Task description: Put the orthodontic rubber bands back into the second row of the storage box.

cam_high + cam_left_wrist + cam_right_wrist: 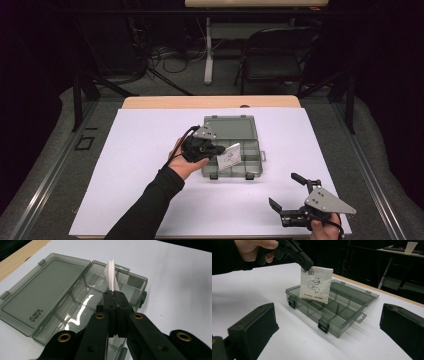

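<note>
A smoky clear plastic organiser box [245, 150] lies open on the white table sheet, its lid [42, 292] folded flat behind and its divided compartments [329, 310] bare. My left gripper [220, 149] is shut on a small white paper packet [315, 285] printed with a squirrel drawing, holding it by a top corner so it hangs over the box's left end. The packet [112, 276] shows edge-on past the closed jaws. My right gripper [289, 191] stands open near the table's front right, well short of the box, nothing between its pads [253, 325].
The white sheet [150, 150] covers most of a wooden table [150, 102]. Beyond the far edge stand a black folding chair [275, 55], a table leg and cables on the floor. Black latches [323, 326] sit on the box's front wall.
</note>
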Motion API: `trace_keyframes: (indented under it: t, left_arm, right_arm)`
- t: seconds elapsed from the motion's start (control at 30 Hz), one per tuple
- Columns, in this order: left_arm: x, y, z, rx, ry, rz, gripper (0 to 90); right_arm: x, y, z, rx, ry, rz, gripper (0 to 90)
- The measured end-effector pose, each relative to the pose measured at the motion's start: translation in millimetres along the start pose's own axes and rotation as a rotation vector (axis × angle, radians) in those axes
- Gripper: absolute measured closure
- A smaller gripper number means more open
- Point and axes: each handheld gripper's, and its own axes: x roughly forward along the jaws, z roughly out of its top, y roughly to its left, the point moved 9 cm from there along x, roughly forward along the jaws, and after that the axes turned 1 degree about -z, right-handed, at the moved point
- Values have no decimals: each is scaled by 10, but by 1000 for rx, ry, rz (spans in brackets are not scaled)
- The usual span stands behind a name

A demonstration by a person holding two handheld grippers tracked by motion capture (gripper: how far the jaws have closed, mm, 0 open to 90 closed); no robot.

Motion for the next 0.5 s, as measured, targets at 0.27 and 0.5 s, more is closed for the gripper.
trace_keyframes:
  t: [0.27,0.5]
  left_arm:
    - [85,-20,-51,-4,19,-11,894]
    - [162,-12,-132,-16,41,-20,894]
  right_arm:
    - [3,3,3,-1,-2,1,3]
    - [3,2,1,0,-2,1,3]
